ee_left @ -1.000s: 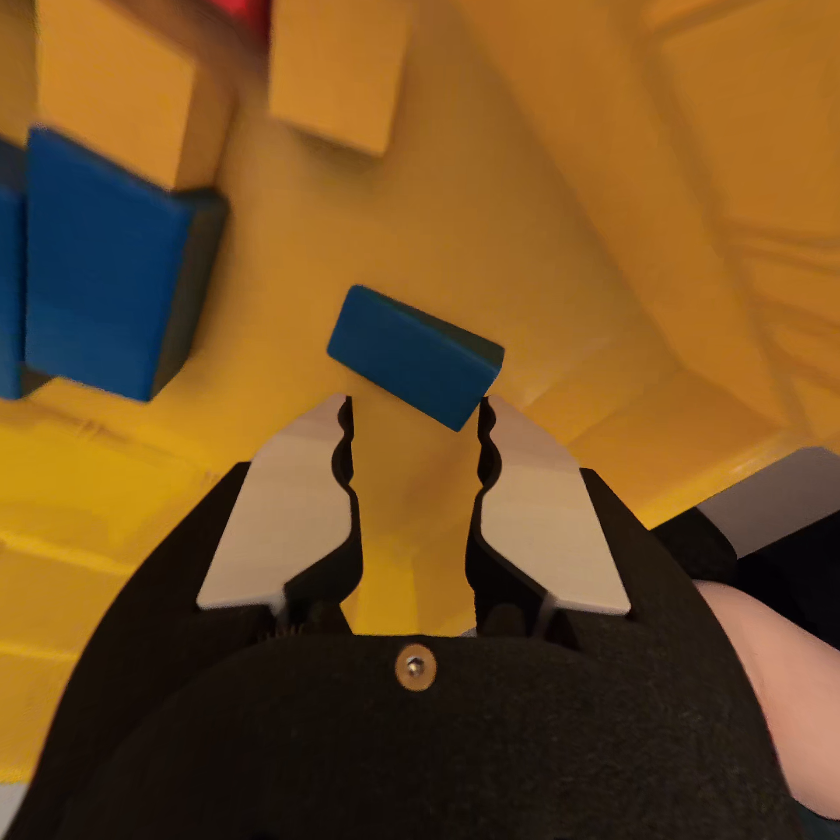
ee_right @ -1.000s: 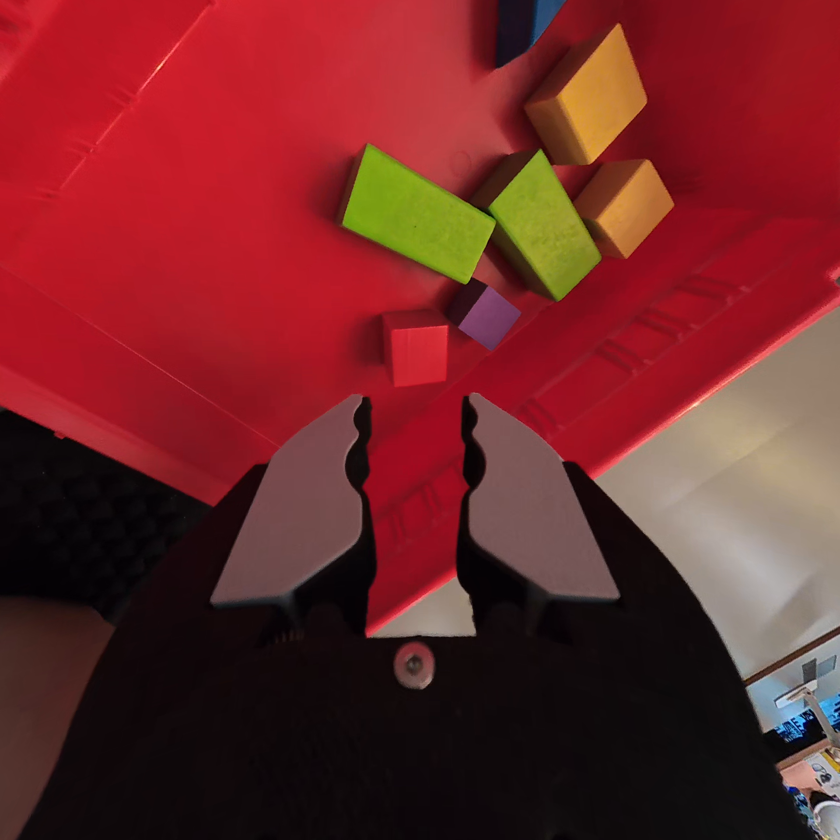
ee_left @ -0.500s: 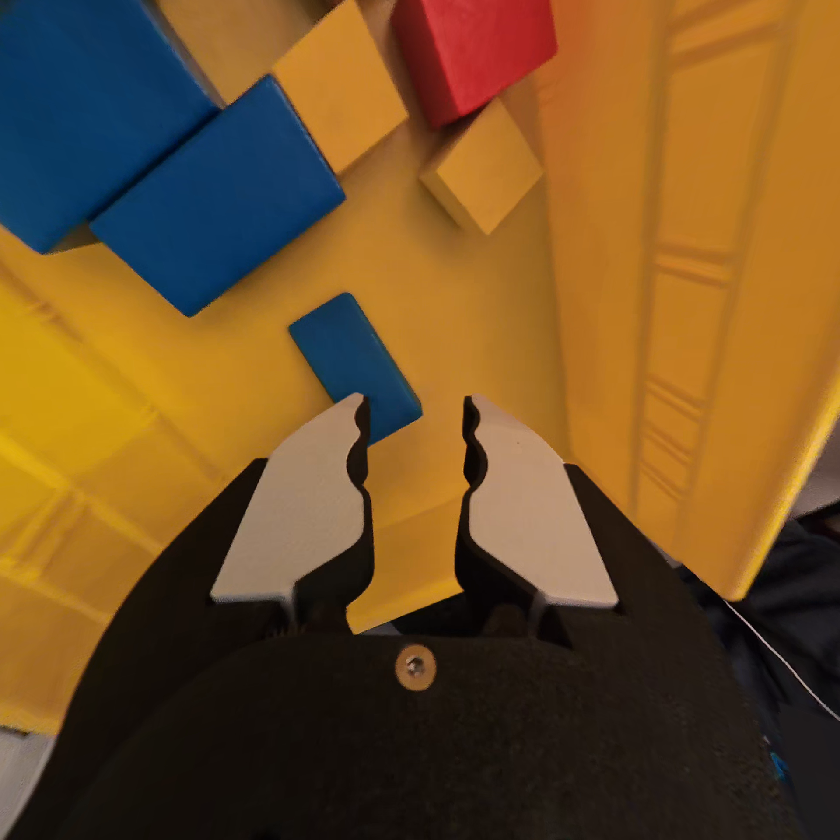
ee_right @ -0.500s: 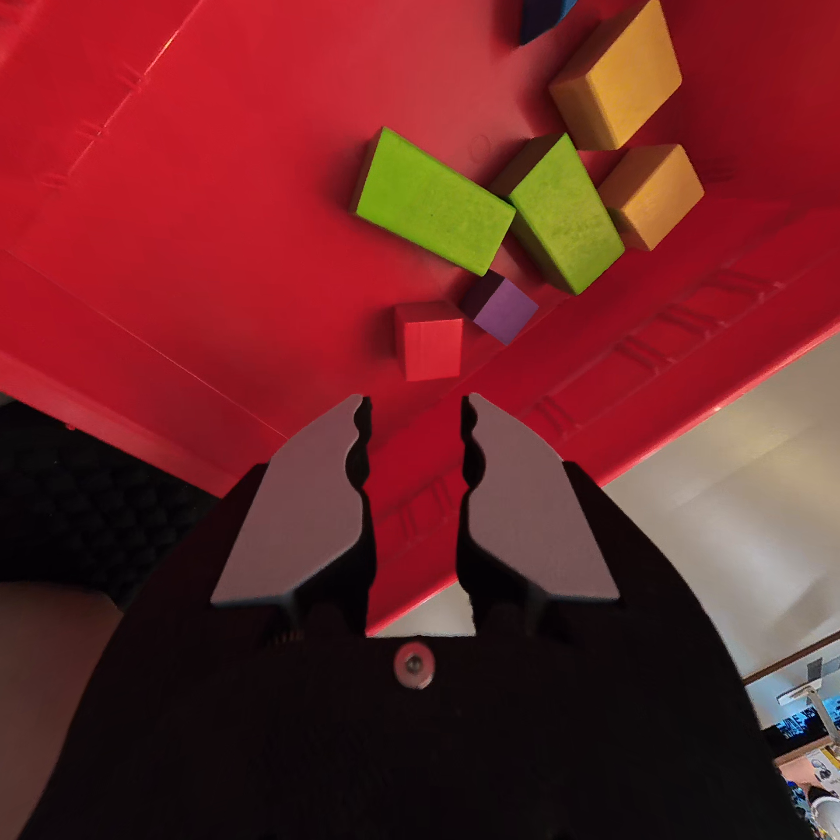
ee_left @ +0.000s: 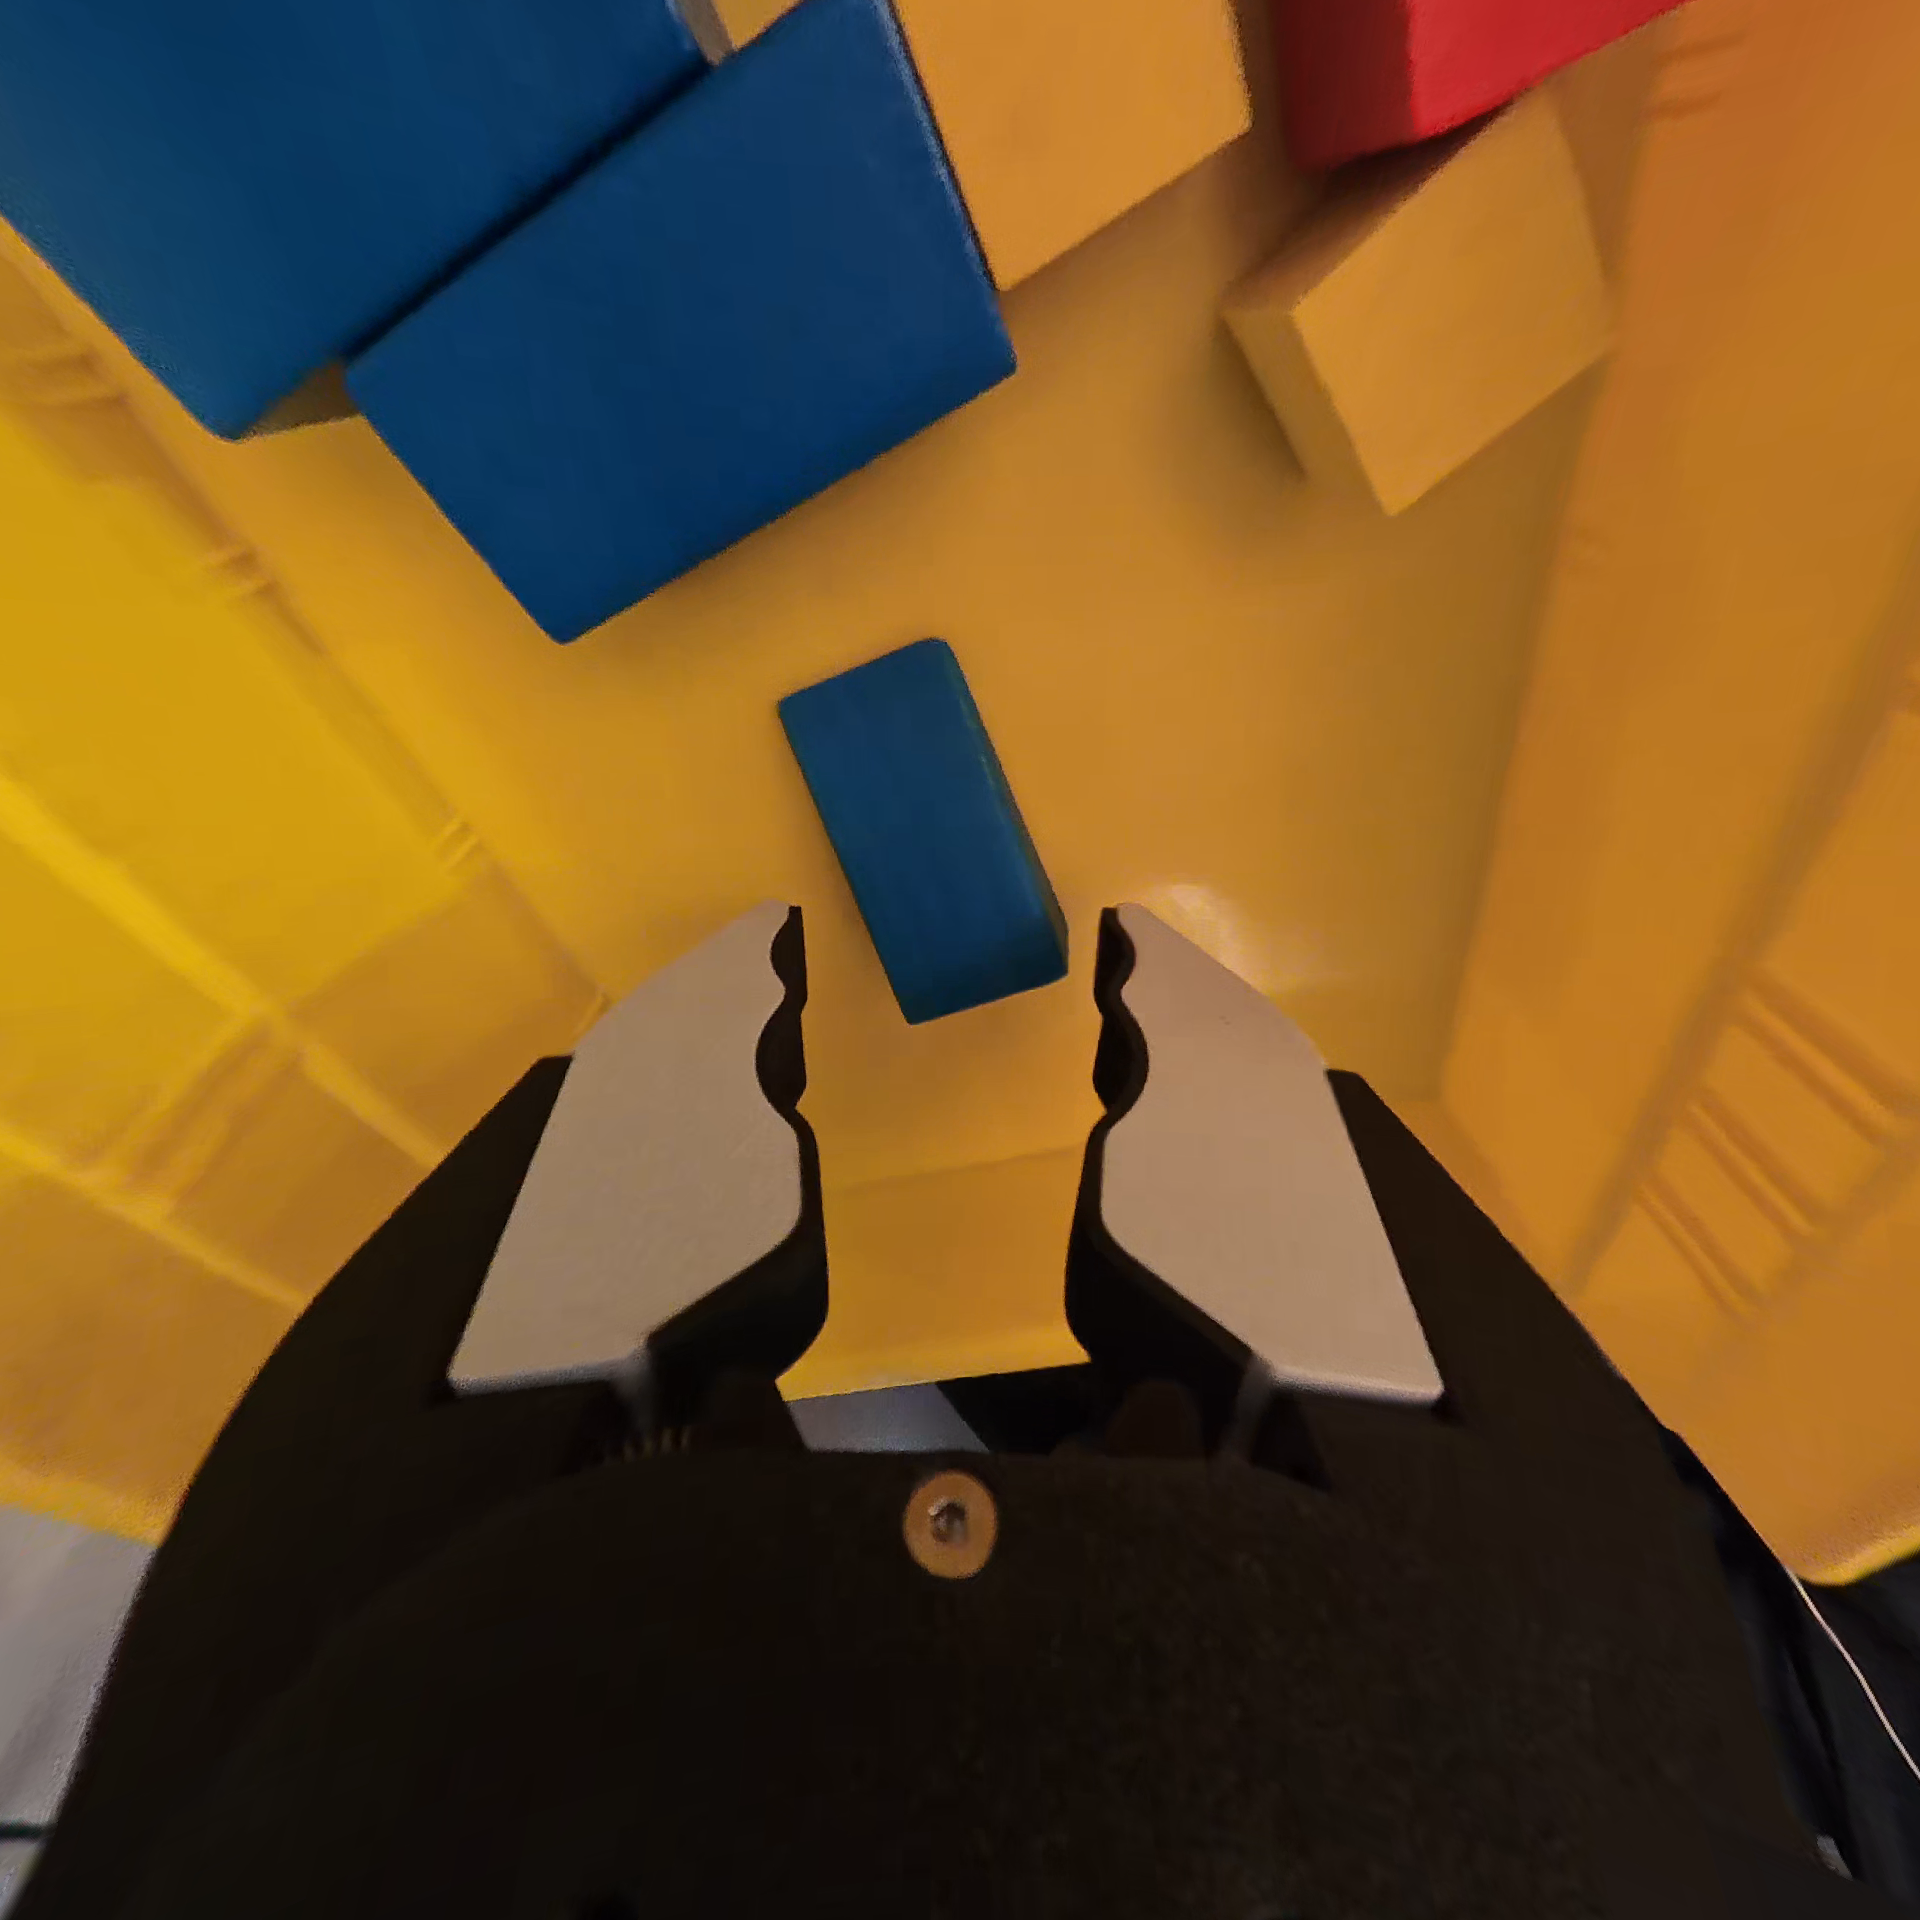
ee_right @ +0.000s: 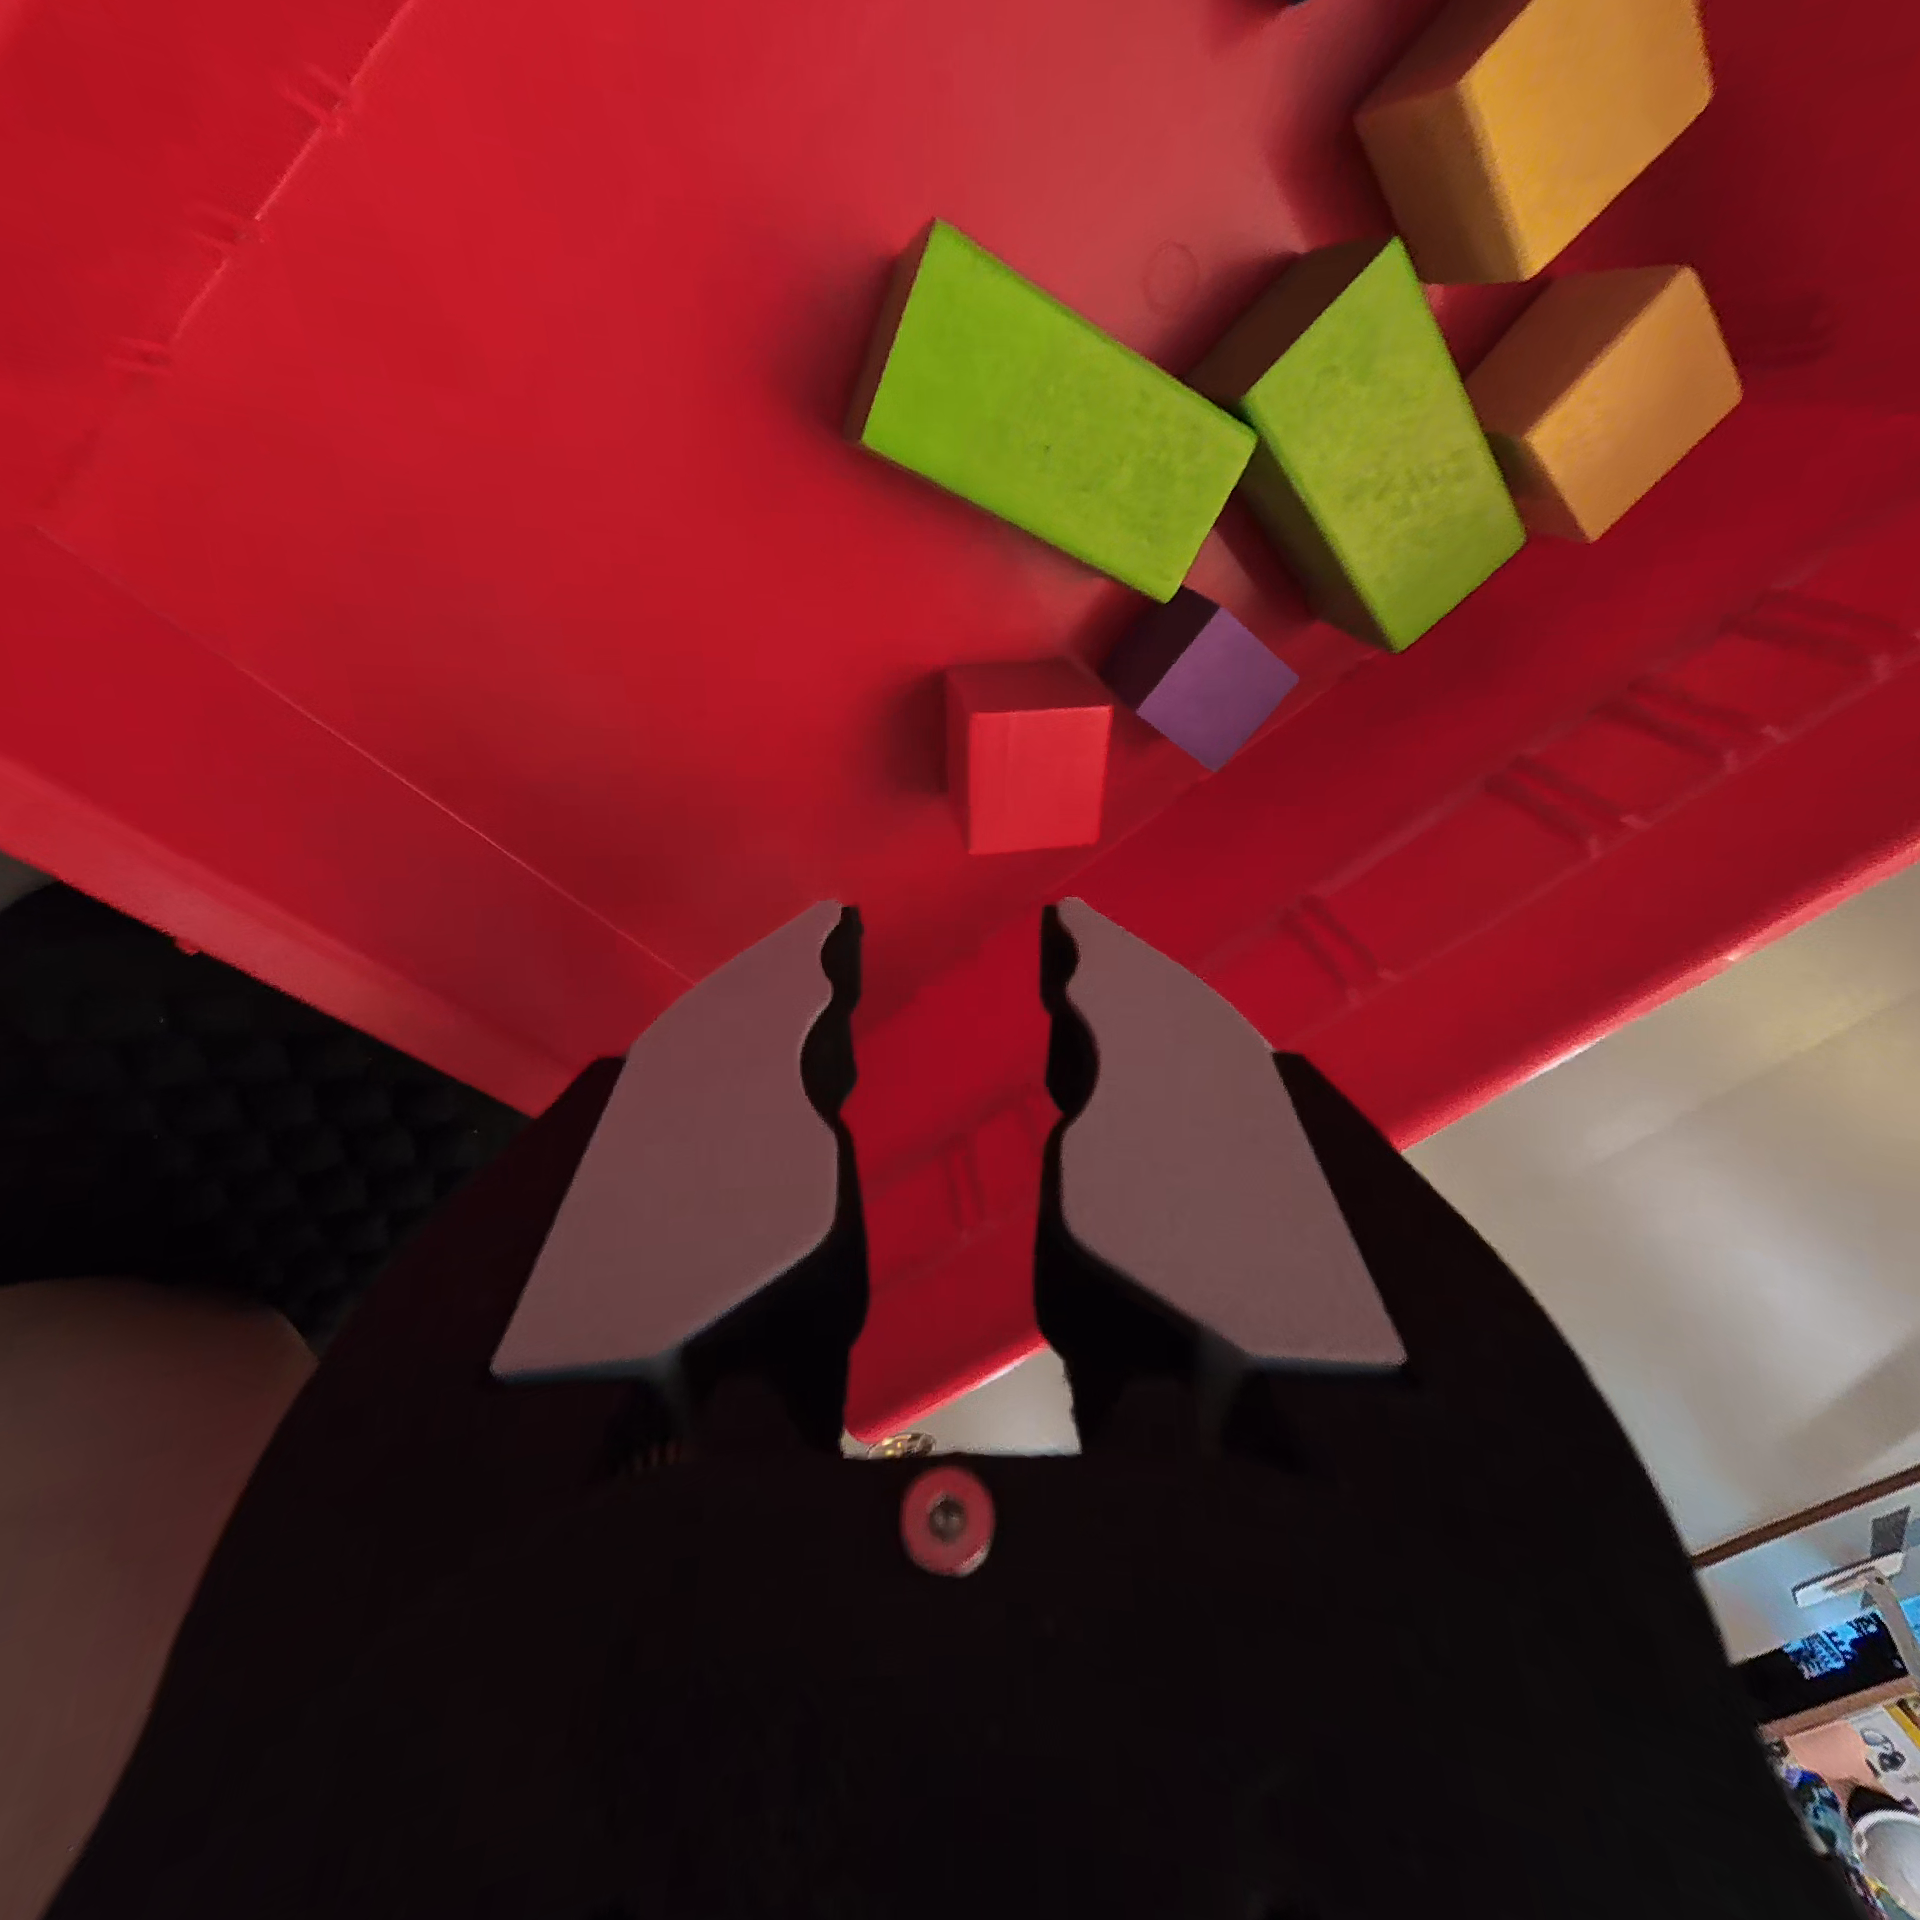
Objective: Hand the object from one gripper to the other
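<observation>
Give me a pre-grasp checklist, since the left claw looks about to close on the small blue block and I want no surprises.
1. Left claw open wider than the small blue block: ok.
2. Block's near end centred between the fingertips: ok, slightly skewed.
3. Block clear of the large blue block: ok, a gap shows.
4. Claw low enough to grip the block's sides: cannot tell.
5. Right claw open and empty for the handover: ok.
6. Right claw near the left: not ok, it hangs over the red bin.
</observation>
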`<action>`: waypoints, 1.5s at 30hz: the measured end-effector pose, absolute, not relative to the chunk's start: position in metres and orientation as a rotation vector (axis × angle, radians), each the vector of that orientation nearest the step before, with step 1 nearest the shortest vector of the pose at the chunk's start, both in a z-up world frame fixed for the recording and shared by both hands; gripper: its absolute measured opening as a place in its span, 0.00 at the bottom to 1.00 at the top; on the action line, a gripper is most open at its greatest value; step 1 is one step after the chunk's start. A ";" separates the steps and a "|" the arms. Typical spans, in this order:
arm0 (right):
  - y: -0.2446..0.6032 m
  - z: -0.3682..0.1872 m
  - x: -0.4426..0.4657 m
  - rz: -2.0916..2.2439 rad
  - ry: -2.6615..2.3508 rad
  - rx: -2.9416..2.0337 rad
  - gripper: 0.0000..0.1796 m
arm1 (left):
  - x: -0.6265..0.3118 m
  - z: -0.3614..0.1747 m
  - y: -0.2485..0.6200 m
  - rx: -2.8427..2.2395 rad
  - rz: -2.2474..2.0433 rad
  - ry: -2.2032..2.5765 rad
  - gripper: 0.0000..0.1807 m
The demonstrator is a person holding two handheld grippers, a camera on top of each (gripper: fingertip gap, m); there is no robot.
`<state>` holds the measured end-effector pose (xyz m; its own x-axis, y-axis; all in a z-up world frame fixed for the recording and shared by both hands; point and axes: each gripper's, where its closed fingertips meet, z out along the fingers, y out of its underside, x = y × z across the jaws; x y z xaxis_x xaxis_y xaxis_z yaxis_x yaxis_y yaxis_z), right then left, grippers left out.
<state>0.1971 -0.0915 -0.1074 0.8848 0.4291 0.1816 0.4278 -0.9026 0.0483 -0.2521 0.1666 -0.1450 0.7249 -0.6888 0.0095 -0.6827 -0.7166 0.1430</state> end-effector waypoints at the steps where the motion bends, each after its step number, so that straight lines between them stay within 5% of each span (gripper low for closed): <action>1: -0.093 -0.108 0.197 0.291 0.685 3.035 0.19 | -0.253 -0.147 0.166 2.780 -0.076 -1.111 0.28; 17: -0.093 -0.104 0.197 0.293 0.640 3.054 0.16 | -0.246 -0.132 0.170 2.803 -0.041 -1.224 0.20; 24: -0.061 -0.054 0.181 0.567 0.788 3.235 0.14 | -0.202 -0.050 0.160 2.873 0.716 -1.532 0.20; 30: 0.006 0.010 0.065 0.636 1.734 3.436 0.15 | -0.169 0.005 0.068 2.222 1.306 -1.974 0.20; 36: 0.001 0.046 -0.094 0.492 3.066 3.038 0.20 | -0.145 0.019 0.009 1.818 1.427 -2.125 0.20; 45: -0.015 0.043 -0.145 0.370 3.473 2.758 0.22 | -0.141 0.037 -0.028 1.469 1.585 -2.089 0.19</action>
